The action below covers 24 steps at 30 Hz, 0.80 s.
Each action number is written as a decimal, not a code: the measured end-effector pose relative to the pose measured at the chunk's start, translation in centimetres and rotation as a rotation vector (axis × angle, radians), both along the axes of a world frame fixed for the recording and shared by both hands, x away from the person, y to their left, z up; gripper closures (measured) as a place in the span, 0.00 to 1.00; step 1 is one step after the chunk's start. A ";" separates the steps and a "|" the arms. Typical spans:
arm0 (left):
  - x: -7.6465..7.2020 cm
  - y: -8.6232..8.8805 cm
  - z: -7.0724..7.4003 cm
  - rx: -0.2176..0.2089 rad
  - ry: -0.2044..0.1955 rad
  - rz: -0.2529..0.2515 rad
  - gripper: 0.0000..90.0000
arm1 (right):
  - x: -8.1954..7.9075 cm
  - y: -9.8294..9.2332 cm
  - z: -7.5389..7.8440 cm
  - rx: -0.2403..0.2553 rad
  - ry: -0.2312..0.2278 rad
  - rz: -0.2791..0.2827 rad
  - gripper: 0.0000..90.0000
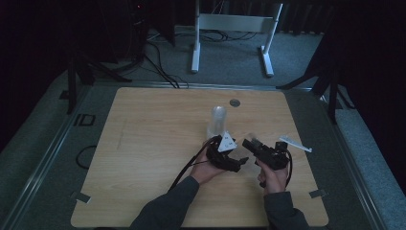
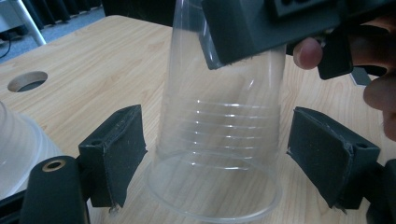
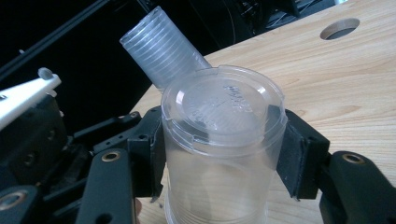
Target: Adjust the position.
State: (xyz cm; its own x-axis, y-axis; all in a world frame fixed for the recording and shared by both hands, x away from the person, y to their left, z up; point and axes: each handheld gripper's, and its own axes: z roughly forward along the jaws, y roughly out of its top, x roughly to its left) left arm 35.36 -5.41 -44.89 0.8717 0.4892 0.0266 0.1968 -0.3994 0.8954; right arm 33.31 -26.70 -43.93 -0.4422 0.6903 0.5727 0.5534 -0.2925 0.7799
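Note:
A clear plastic cup [image 2: 219,140] stands upside down on the wooden table [image 1: 143,143], its base [image 3: 223,105] on top. My right gripper [image 3: 224,158] is shut on the cup's upper part, one pad pressed on each side. My left gripper [image 2: 215,158] is open around the cup's lower part near the rim, and both pads stand clear of the wall. In the high view the left gripper [image 1: 238,164] and the right gripper [image 1: 249,143] meet just right of the table's middle.
A tall stack of clear cups [image 1: 216,122] stands just behind the grippers, close to the left one [image 2: 18,149]. A white plastic piece [image 1: 294,143] lies to the right. A round hole [image 1: 234,102] sits near the table's far edge.

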 end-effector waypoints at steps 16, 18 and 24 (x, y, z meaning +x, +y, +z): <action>0.1 -0.5 -0.7 0.014 0.012 0.005 0.23 | 0.2 -0.7 -0.5 0.098 0.032 0.009 0.47; 0.1 -0.5 -0.7 0.013 0.011 0.008 0.23 | 0.2 -0.7 -0.5 0.107 0.035 0.011 0.47; 0.0 -0.5 -0.7 0.003 -0.002 0.014 0.23 | 0.2 -0.8 -0.8 0.136 0.046 0.017 0.47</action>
State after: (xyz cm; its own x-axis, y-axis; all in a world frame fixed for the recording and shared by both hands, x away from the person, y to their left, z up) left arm 35.37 -5.92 -45.61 0.8649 0.5011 0.0296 0.2006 -0.3991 0.8947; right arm 33.54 -27.50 -44.72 -0.4247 0.5972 0.6804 0.5935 -0.3839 0.7074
